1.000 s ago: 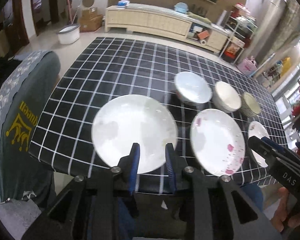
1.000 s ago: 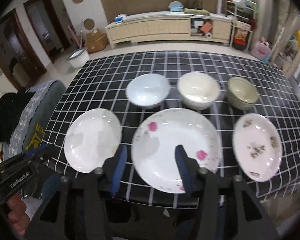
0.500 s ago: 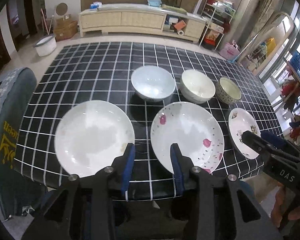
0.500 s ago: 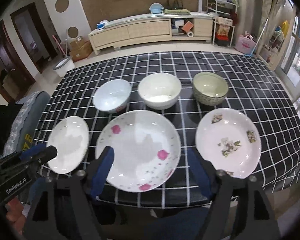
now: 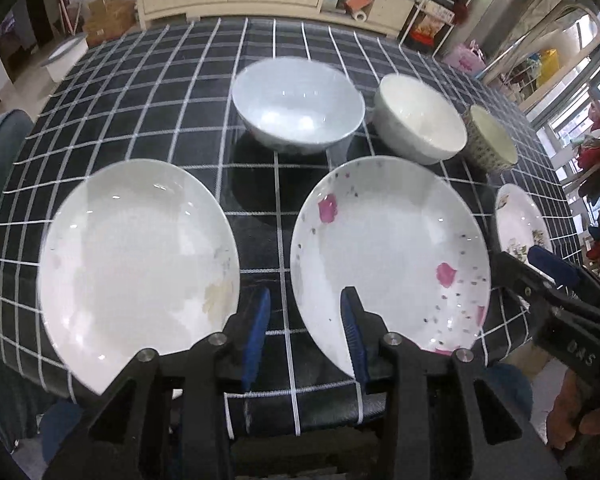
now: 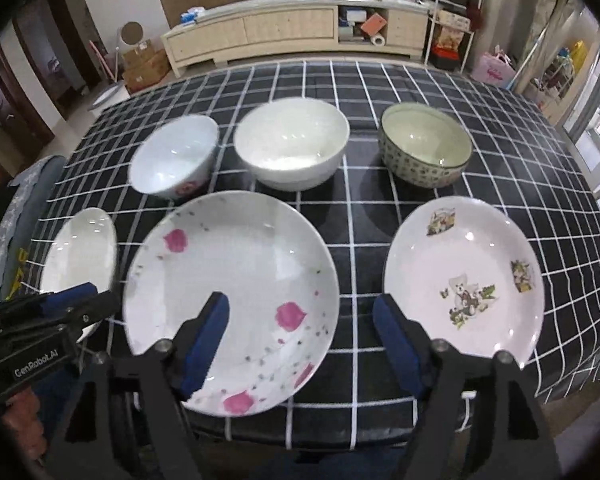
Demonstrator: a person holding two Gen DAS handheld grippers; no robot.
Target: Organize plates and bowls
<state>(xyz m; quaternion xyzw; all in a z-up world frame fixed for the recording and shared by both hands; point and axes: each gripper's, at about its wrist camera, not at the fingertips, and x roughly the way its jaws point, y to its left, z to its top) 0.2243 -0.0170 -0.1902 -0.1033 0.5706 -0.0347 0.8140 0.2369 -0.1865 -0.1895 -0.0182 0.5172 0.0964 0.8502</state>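
Both views are brought lower and nearer to the crockery than a second ago, and the plates now fill more of each frame. On the checked worktop (image 6: 500, 128) three plates lie in a near row: a plain white plate (image 5: 140, 256), a pink-petal plate (image 6: 236, 288) in the middle and a floral plate (image 6: 464, 280) at the right. Behind them three bowls stand apart: a pale blue bowl (image 5: 298, 106), a white bowl (image 6: 292, 144) and a patterned bowl (image 6: 426, 144). All three bowls appear empty, though glare on the glaze makes this less than certain; nothing is seen on the plates.

The left gripper (image 5: 304, 332) is held narrowly parted over the bare cloth between the white and pink-petal plates, with nothing between its jaws. The right gripper (image 6: 304, 336) is set much wider, its jaws closing, over the near edge of the pink-petal plate and the gap beside the floral plate; no pad is seen pressing on a rim.

The approach step is judged to be in hand, with no stacking yet done. Next, a thin rim must be caught squarely at the worktop edge, so that one plate can be lifted onto another.
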